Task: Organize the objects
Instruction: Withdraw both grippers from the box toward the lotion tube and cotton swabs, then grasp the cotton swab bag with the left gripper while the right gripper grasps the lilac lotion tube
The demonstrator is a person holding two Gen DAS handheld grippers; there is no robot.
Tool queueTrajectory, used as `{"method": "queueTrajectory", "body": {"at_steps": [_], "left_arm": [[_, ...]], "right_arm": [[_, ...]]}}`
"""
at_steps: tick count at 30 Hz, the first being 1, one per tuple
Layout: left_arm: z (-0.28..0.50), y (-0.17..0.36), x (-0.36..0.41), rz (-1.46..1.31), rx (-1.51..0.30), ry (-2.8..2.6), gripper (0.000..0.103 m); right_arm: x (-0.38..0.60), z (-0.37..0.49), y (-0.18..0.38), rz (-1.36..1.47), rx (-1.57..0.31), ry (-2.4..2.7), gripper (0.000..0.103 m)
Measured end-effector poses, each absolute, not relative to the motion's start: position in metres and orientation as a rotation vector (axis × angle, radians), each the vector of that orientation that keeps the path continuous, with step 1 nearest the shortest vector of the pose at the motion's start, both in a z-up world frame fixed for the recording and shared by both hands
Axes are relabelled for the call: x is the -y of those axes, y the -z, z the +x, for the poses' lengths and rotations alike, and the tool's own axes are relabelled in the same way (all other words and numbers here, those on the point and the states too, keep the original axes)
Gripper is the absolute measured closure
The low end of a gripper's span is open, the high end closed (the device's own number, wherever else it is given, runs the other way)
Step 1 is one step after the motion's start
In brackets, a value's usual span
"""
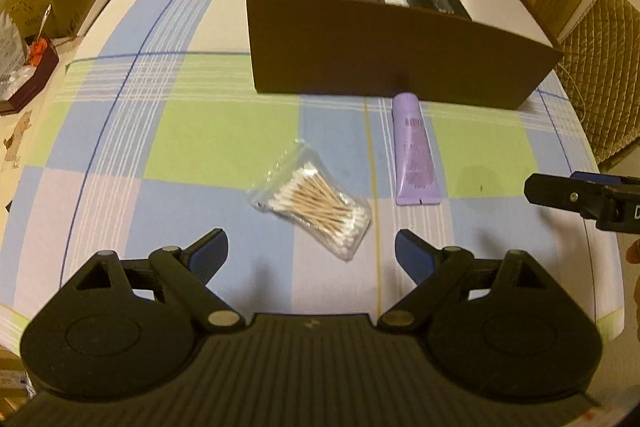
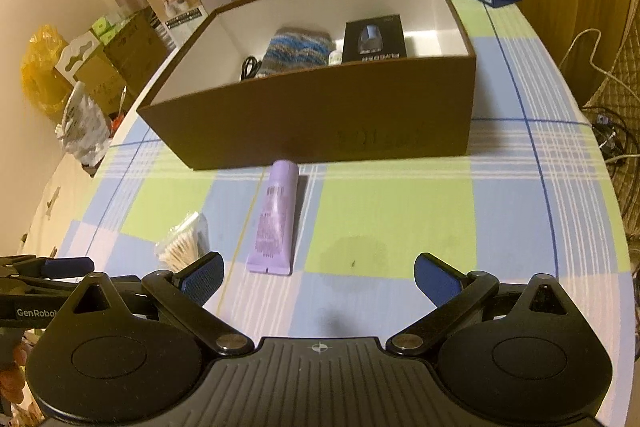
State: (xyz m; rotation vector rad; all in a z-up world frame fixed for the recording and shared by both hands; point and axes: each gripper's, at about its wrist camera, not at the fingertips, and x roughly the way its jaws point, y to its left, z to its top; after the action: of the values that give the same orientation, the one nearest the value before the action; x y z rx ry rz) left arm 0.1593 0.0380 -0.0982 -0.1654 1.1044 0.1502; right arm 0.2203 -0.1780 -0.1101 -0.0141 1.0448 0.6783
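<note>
Left wrist: swab bag [image 1: 314, 207] beside purple tube [image 1: 414, 151]

Tube [image 1: 414, 151] before box [image 1: 400, 59] — swabs [image 1: 316, 201] leftward

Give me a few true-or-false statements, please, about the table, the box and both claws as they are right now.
1. The purple tube lies on the tablecloth outside the brown box. True.
2. The bag of cotton swabs is inside the box. False: it lies on the cloth beside the tube.
3. The left claw stands open and empty. True.
4. The right claw is shut on the tube. False: it is open and holds nothing.
5. The box is empty. False: it holds a knitted pouch, a black package and other small items.
</note>
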Motion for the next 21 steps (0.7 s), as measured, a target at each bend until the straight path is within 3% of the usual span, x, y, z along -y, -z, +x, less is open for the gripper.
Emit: {"method": "queueTrajectory", "body": {"at_steps": [21], "left_arm": [[0.183, 0.141, -0.038, -0.234, -1.177, -0.164, 0.015]], "right_arm": [[0.170, 0.228, 0.150, -0.062, -1.139, -0.629, 0.004]]}}
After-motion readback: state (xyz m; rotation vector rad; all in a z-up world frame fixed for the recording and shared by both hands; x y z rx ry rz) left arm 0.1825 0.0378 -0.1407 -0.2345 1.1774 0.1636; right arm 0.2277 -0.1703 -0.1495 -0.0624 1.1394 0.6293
